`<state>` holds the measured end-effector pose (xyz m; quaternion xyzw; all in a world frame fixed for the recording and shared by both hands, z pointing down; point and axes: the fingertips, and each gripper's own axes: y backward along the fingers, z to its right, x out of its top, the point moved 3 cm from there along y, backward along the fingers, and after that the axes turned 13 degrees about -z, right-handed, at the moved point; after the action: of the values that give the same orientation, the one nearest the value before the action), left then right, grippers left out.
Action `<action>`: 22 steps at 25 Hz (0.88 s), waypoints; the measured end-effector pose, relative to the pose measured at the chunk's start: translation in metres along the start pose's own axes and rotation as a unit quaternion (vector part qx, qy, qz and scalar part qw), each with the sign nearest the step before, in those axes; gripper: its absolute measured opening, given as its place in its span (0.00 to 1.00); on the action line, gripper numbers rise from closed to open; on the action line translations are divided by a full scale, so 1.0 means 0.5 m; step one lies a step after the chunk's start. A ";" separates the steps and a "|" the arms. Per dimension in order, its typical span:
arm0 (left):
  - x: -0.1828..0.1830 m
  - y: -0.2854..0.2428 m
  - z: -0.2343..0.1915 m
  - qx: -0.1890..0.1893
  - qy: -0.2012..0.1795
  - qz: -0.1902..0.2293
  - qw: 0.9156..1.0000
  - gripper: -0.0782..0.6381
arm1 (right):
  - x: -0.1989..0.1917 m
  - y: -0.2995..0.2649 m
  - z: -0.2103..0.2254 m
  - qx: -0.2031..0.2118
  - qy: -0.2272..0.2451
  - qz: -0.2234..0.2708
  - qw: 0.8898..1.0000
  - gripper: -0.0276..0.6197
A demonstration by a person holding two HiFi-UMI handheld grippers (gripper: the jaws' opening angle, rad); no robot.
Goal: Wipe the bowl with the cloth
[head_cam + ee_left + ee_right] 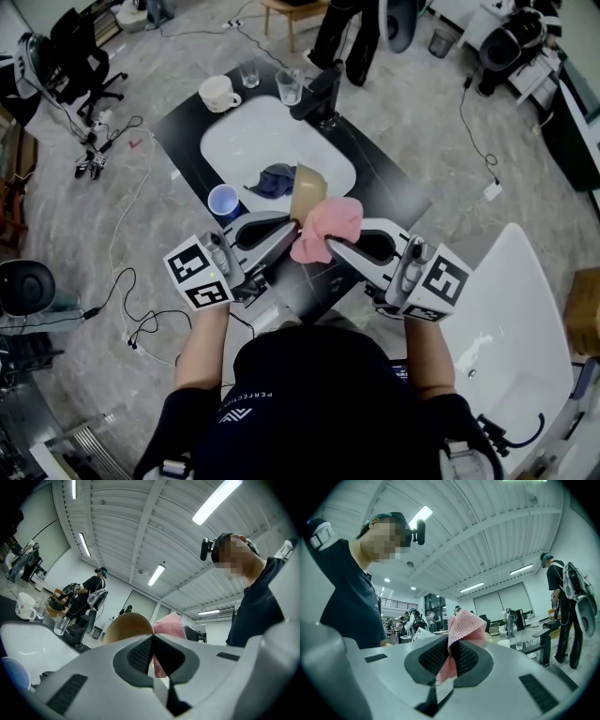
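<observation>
The left gripper point(296, 224) had its jaws clenched on the tan bowl's point(307, 190) rim, and the right gripper's point(330, 243) jaws grasped the pink cloth point(333, 220). A good wipe probably called for a steady bowl and the cloth pressed round its inside.

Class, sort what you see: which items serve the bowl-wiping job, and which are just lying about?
In use: bowl, pink cloth, left gripper, right gripper.
Lying about: mug, glass, blue cup, dark blue cloth.

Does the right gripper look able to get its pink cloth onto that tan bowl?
Likely yes: the left gripper holds the bowl, and the cloth in the right gripper rests against it.
</observation>
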<state>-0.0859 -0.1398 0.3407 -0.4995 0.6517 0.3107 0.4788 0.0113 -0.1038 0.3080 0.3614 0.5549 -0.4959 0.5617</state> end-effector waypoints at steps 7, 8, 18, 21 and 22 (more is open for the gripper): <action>0.002 0.020 -0.001 -0.013 0.024 0.029 0.999 0.13 | 0.000 0.005 0.009 -0.009 -0.001 0.002 1.000 0.11; 0.004 0.023 -0.001 -0.017 0.028 0.035 0.999 0.13 | 0.000 0.005 0.012 -0.011 0.000 0.001 1.000 0.11; 0.012 0.039 0.028 -0.078 0.019 0.056 0.995 0.13 | -0.008 0.007 0.033 -0.031 -0.010 0.004 0.999 0.11; 0.015 0.038 0.035 -0.086 0.013 0.055 0.995 0.13 | -0.008 0.009 0.035 -0.035 -0.011 0.007 0.999 0.11; 0.015 0.037 0.036 -0.088 0.012 0.055 0.995 0.13 | -0.008 0.010 0.036 -0.037 -0.012 0.007 0.999 0.11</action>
<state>-0.0981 -0.1207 0.3259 -0.5069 0.6539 0.3868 0.4073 0.0211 -0.1193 0.3134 0.3389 0.5632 -0.4754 0.5848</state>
